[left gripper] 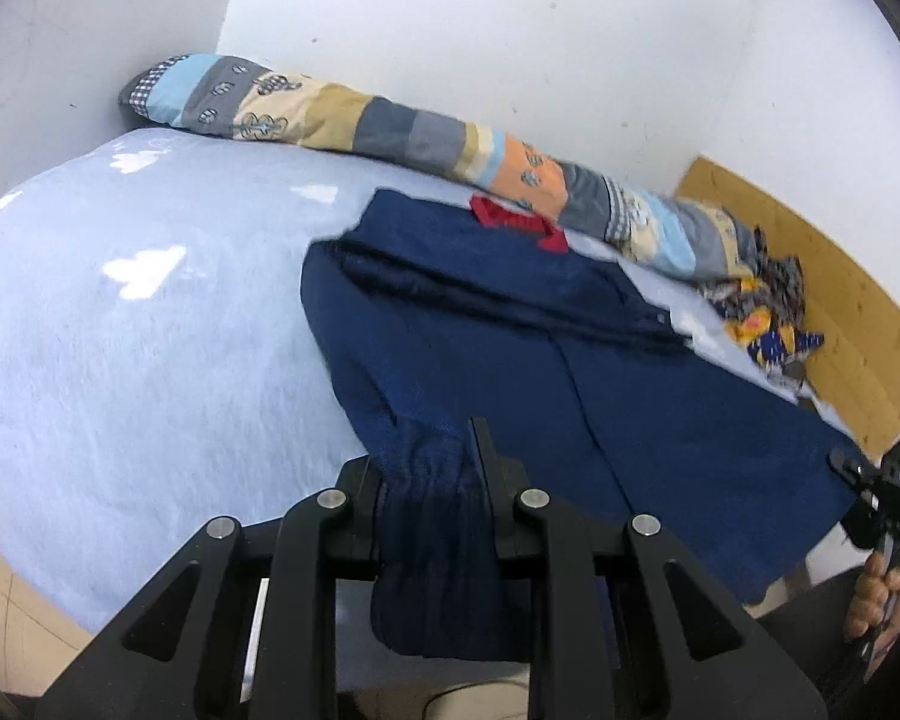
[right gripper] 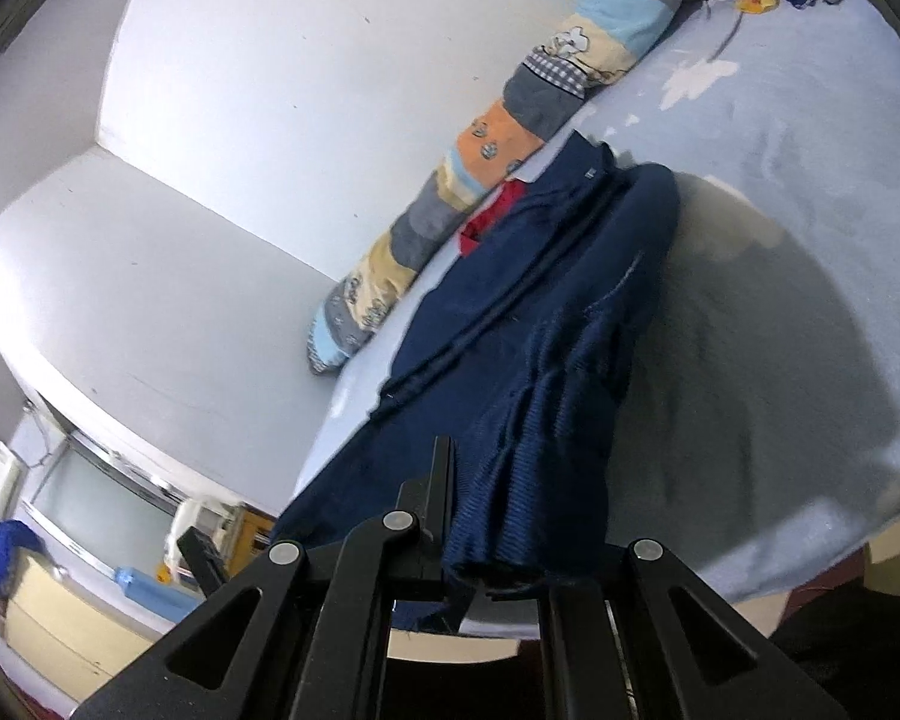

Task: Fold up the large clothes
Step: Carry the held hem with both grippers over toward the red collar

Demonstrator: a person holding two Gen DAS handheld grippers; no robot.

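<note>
Navy garment on bed; bunched hem between both grippers' closed fingers.

Bedsheet left of the navy garment lies open for passage; patchwork bolster along the wall blocks the far edge, crumpled cloths against the wooden board.

No text or labels can be read.

Bright, even light; glare patches on bedsheet; broad soft shadow; fisheye-warped, dark corners; slight blur.
</note>
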